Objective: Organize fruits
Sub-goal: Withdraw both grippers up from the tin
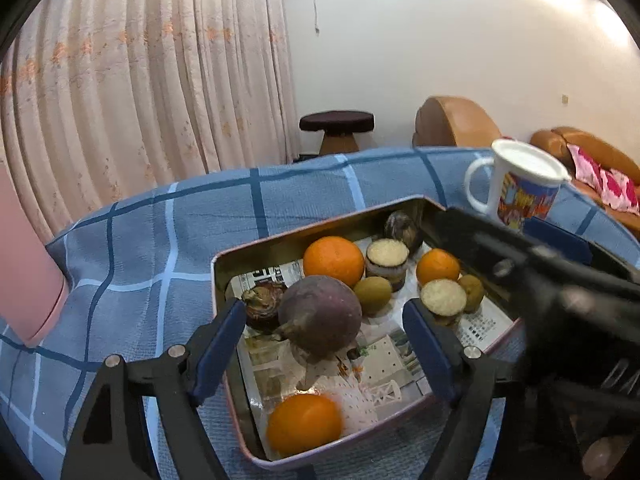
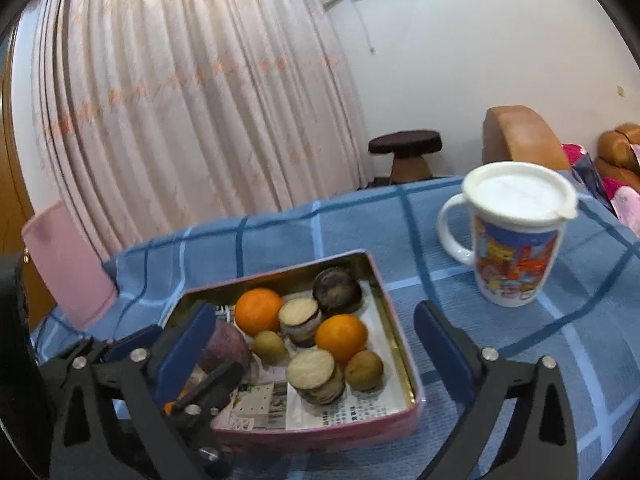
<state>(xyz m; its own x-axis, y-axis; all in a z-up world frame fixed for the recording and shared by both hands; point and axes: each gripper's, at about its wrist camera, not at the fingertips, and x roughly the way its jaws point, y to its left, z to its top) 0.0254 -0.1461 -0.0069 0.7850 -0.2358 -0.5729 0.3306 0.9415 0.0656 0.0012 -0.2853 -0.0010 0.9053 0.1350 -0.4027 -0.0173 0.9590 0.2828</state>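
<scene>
A metal tin (image 1: pixel 256 250) lined with newspaper sits on the blue checked cloth and holds several fruits: a purple round fruit (image 1: pixel 320 316), oranges (image 1: pixel 334 260) (image 1: pixel 304 424), small green-brown fruits (image 1: pixel 373 294) and cut cane-like pieces (image 1: pixel 387 258). My left gripper (image 1: pixel 324 348) is open over the tin, fingers either side of the purple fruit, not touching it. My right gripper (image 2: pixel 316 352) is open above the tin's (image 2: pixel 400 344) near right side, empty; it also shows blurred in the left wrist view (image 1: pixel 560 300). The left gripper (image 2: pixel 160 364) shows at lower left in the right wrist view.
A lidded white mug (image 2: pixel 516 236) with a colourful print stands on the cloth right of the tin; it also shows in the left wrist view (image 1: pixel 520 184). A pink object (image 2: pixel 68 268) lies at the table's left edge. Curtain, stool and sofa stand behind.
</scene>
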